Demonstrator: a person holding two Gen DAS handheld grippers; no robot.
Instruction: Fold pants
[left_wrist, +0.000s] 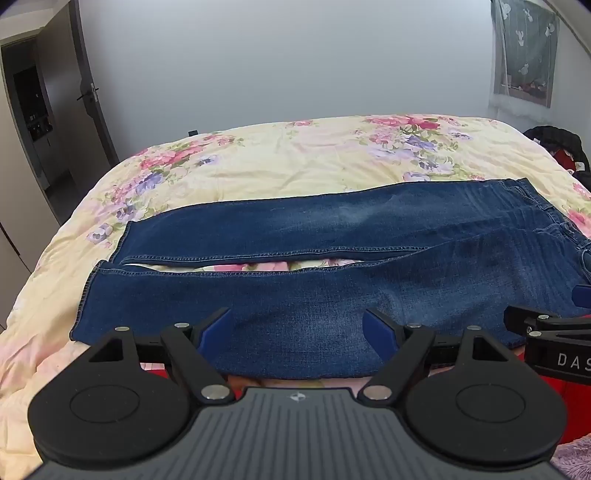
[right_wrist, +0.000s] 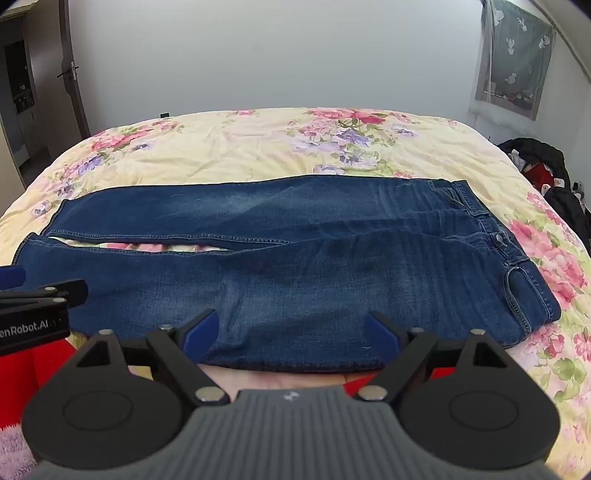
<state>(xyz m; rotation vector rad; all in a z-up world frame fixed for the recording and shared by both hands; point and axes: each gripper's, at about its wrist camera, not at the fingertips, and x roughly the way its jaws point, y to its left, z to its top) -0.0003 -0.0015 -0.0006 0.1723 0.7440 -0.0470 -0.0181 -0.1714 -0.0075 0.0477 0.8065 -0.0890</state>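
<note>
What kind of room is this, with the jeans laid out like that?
Most likely a home bedroom: the jeans lie on a bed under a floral quilt, a curtained window is on the right, and a door stands open on the left.

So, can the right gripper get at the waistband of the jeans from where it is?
Probably yes: the right gripper is open over the near edge of the jeans, and nothing lies between it and the waistband.
</note>
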